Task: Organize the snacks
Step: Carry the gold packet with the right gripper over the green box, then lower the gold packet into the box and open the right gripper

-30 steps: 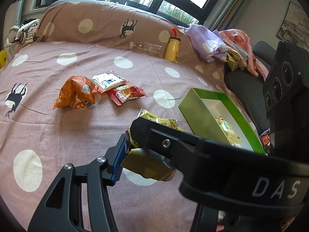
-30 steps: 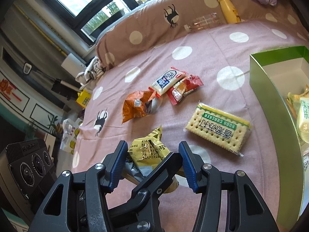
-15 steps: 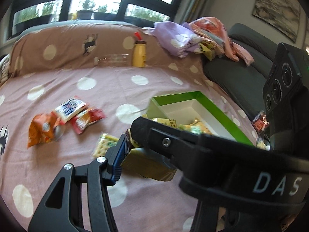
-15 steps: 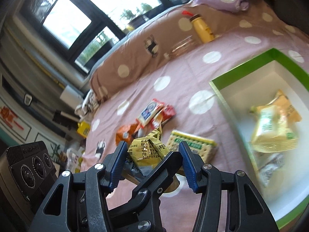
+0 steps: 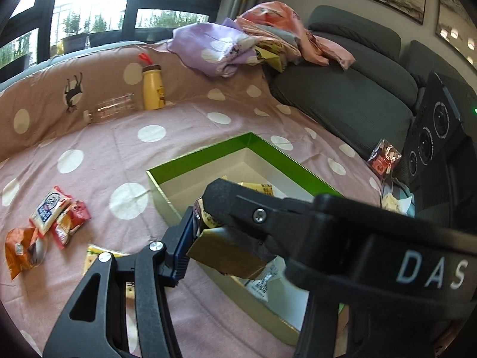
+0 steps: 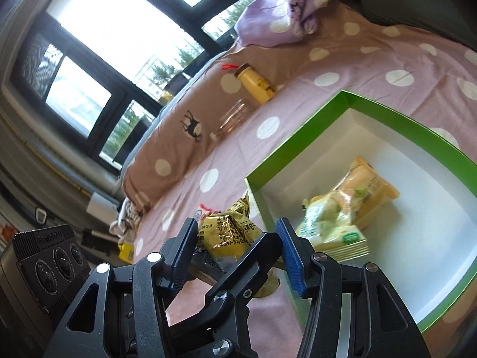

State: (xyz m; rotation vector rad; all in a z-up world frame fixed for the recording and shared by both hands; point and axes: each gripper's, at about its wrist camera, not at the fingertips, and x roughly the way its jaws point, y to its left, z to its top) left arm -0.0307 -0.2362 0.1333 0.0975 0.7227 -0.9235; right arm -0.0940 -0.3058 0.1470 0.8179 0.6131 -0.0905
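A crumpled gold snack packet (image 5: 220, 256) (image 6: 223, 226) hangs between both grippers. My left gripper (image 5: 232, 247) is shut on it: its blue left pad presses the packet, while the right gripper's black arm crosses in front and hides the other finger. My right gripper (image 6: 238, 238) is shut around the same packet, with the left gripper's finger wedged against its right pad. The packet hovers over the near left wall of the green box (image 5: 283, 149) (image 6: 298, 131), which has a white inside. Pale yellow packets (image 6: 342, 208) lie in the box.
On the pink dotted bedspread left of the box lie a white-blue packet (image 5: 49, 205), a red packet (image 5: 71, 223), an orange bag (image 5: 23, 250) and a cracker pack (image 5: 98, 253). A yellow bottle (image 5: 153, 88) and clear bottle (image 5: 110, 110) stand behind. A grey sofa (image 5: 342, 98) flanks the right.
Both grippers carried the gold packet to the right, from over the open bedspread to the box's near left wall. The loose snacks slid off to the left of the views.
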